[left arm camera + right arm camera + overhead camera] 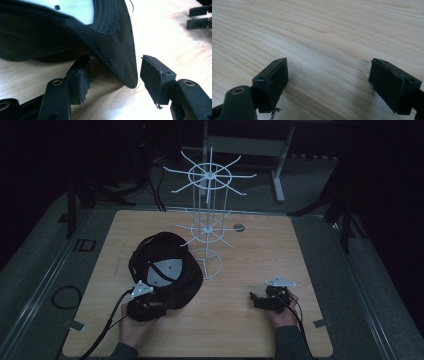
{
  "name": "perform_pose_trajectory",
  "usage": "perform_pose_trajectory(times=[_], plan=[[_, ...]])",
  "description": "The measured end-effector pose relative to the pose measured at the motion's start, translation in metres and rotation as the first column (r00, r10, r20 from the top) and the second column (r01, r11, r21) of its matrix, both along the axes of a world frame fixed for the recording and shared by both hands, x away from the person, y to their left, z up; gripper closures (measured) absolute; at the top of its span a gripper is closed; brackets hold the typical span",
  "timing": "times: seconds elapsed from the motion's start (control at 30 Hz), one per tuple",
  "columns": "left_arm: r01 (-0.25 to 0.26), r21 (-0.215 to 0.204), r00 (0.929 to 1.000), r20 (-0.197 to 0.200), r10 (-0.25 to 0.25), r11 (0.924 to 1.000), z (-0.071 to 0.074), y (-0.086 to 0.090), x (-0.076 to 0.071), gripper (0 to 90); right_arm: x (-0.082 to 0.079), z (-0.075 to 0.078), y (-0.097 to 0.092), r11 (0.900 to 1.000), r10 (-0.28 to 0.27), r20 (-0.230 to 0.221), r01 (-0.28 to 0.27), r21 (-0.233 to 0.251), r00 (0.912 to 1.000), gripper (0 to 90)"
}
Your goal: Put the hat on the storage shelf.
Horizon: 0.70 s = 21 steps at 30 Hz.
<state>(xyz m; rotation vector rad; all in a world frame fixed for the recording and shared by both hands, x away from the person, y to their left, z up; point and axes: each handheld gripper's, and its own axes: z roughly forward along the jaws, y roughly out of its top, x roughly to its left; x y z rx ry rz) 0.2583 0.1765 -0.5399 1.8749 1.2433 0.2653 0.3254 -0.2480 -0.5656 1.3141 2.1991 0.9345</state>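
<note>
While darkness surrounds the wooden table (240,320), both hand-held grippers gape, left (113,80) straddling the cap's brim (117,50).

Two black grippers, left gripper (148,304), right gripper (261,300), grey triangular top plates, black cables, brass-ringed screw holes, dark sleeves

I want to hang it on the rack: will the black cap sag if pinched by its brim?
Probably not at the brim: the cap brim edge between the left tool looks stiff and stitched. The fabric crown may droop. Likely light.
</note>
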Motion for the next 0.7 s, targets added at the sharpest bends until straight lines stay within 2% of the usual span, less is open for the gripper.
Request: perform_pose_trajectory(times=[0.1,0.17,0.37,0.57,0.7], plan=[[0.008,0.015,1.0,-0.004,-0.008,0.9999,-0.002,-0.008,0.004,42.0,0.0,0.0,0.0,1.0,0.0,0.0,0.0,0.0,1.0,15.5],[0.005,-0.006,0.9998,-0.017,-0.005,1.0,-0.005,-0.013,0.006,42.7,0.0,0.0,0.0,1.0,0.0,0.0,0.0,0.0,1.0,15.5],[-0.015,-0.011,0.9989,-0.044,0.014,0.9998,-0.015,-0.019,0.01,45.0,0.0,0.0,0.0,1.0,0.0,0.0,0.0,0.0,1.0,15.5],[-0.051,-0.065,0.9982,-0.035,0.049,0.9966,-0.014,-0.019,0.014,50.8,0.0,0.0,0.0,1.0,0.0,0.0,0.0,0.0,1.0,15.5],[-0.073,-0.084,0.9967,-0.041,0.07,0.9938,-0.013,-0.016,0.018,54.9,0.0,0.0,0.0,1.0,0.0,0.0,0.0,0.0,1.0,15.4]])
